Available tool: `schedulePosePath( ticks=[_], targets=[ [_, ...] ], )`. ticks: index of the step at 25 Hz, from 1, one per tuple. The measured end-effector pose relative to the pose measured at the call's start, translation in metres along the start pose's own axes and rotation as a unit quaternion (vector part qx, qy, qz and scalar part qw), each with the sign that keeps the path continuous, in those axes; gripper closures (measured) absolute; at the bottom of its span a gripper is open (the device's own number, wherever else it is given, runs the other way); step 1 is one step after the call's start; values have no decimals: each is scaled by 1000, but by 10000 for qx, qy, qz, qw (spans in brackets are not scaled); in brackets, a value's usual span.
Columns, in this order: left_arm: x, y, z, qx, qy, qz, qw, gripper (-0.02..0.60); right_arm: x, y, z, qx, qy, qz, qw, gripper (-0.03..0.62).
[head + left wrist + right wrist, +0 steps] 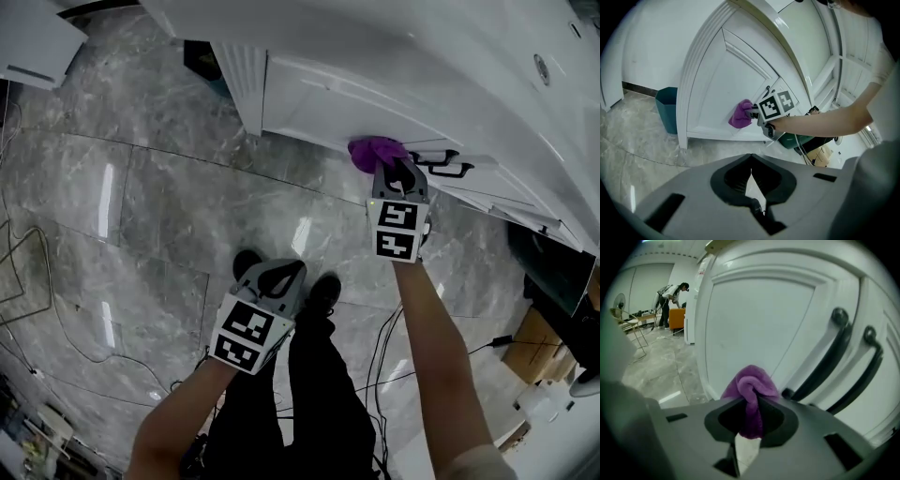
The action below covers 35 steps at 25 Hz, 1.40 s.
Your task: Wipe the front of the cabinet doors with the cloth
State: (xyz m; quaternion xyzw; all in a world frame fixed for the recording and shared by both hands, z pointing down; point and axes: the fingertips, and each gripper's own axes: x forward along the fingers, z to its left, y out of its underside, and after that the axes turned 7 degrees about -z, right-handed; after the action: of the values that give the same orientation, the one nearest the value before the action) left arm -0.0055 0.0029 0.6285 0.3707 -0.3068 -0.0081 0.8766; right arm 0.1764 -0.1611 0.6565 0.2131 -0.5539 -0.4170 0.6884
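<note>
A purple cloth is bunched between the jaws of my right gripper, which is shut on it. The cloth presses against the lower part of a white cabinet door, just left of two black bar handles. My left gripper hangs low over the floor, back from the cabinet, shut with nothing in it. The left gripper view shows the right gripper and the arm reaching to the door.
Grey marble floor lies in front of the cabinet. A teal bin stands left of the door. Cables trail on the floor. A cardboard box sits at the right. A person stands far off in the room.
</note>
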Motion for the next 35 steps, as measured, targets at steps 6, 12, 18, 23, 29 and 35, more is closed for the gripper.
schedulePosePath(
  ticks=[6,12,18,23,29,35],
  targets=[
    [16,43,7,-66,96,70,9999,560,53,69,26,-637,-224,471,9966,528],
    [24,84,21,-63,64,237,9997,561,94,129,41,-658,-221,1031,9922,528],
    [3,82,14,-251,-81,271,9993,561,50,100,55,40,-606,838,9946,528],
    [-22,34,22,-397,-378,-122,9984,560,-91,-91,53,569,-810,-1596,9822,528],
    [-40,-10,26,-300,-533,-416,9973,561,-144,-222,17,264,-327,-2903,9560,528],
    [-42,-8,31,-287,-560,-526,9966,561,-91,-191,16,65,-174,-2431,9698,526]
  ],
)
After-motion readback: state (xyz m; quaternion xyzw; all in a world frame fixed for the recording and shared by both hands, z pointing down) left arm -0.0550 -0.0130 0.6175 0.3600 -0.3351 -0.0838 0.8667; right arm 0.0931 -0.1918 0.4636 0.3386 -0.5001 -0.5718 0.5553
